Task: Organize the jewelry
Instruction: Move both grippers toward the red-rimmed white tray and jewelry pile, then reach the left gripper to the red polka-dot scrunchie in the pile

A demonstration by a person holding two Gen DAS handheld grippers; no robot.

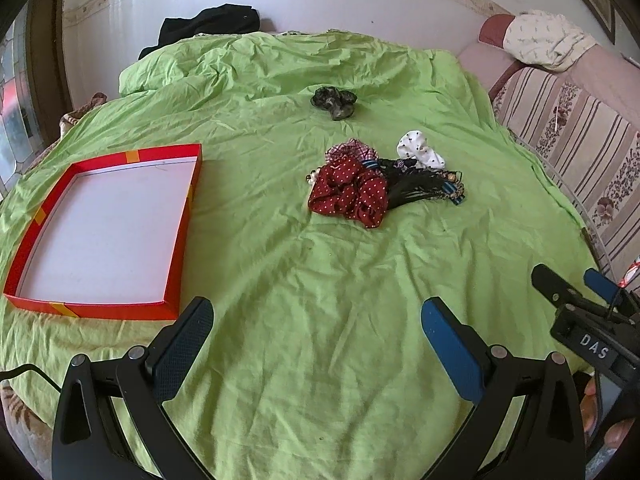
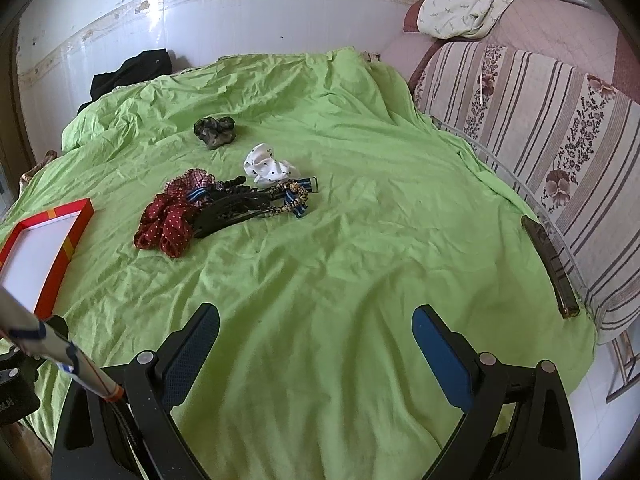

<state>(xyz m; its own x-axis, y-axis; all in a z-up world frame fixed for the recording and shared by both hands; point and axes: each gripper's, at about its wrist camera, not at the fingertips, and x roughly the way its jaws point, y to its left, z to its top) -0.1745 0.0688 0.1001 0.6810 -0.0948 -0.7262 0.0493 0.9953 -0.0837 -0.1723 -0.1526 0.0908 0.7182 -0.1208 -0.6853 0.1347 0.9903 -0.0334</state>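
A pile of hair accessories lies mid-bed: a red dotted scrunchie point(image 1: 348, 194) point(image 2: 166, 226), a white dotted scrunchie point(image 1: 418, 152) point(image 2: 266, 166), a black hair clip point(image 1: 416, 190) point(image 2: 232, 210) and striped bands. A dark scrunchie point(image 1: 334, 102) point(image 2: 215, 131) lies apart, farther back. A shallow red box point(image 1: 176, 248) point(image 2: 76, 236) with a white floor sits at the left. My left gripper point(image 1: 316, 320) is open and empty, near the front. My right gripper point(image 2: 316, 328) is open and empty; it also shows at the right edge of the left wrist view point(image 1: 568, 284).
A wrinkled green sheet point(image 1: 320, 280) covers the bed. A striped floral sofa point(image 2: 540, 140) borders the right side, a dark phone-like object point(image 2: 550, 264) by it. Black clothing point(image 1: 208, 26) lies at the back by the white wall.
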